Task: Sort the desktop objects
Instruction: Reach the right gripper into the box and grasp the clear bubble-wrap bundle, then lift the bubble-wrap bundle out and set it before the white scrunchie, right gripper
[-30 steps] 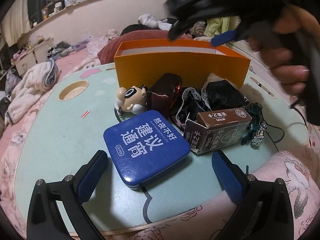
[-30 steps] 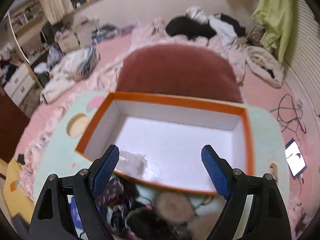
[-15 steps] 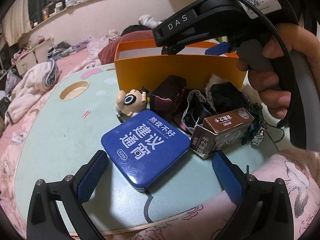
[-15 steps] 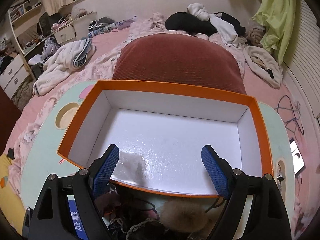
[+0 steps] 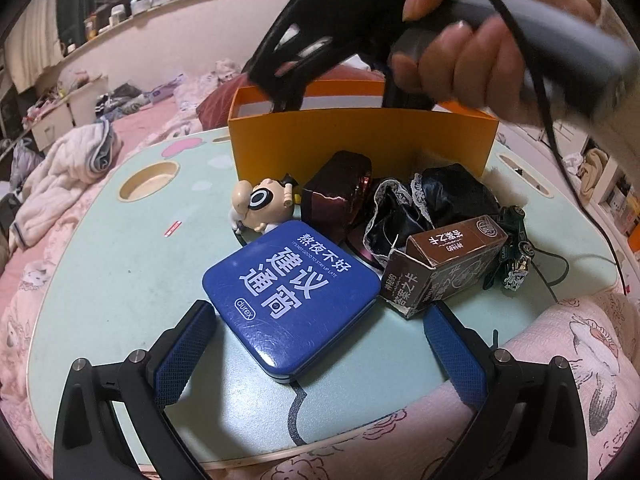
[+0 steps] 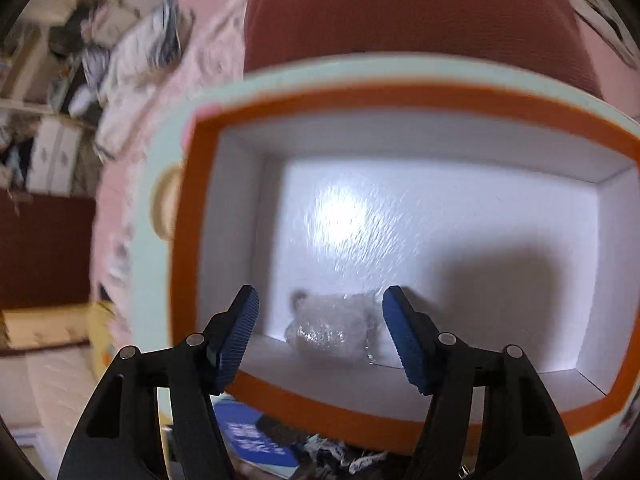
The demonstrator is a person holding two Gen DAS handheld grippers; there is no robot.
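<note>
Crowding a pale green counter [image 5: 100, 280] amid pink bedding: one blue tin [image 5: 292, 300], one brown carton [image 5: 444, 268], one figurine [image 5: 260, 208], one orange box [image 5: 360, 144]. Left claw [image 5: 320, 356] hangs released over the tin. Right claw [image 6: 320, 336] is closing, pads clear, around a clear wrapped item [image 6: 332, 332] inside the box.

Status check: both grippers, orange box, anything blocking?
Left gripper open, low over blue square tin. Right gripper closing inside orange cardboard box, clear crumpled plastic wrap between pads, untouched. Nothing blocking.
</note>
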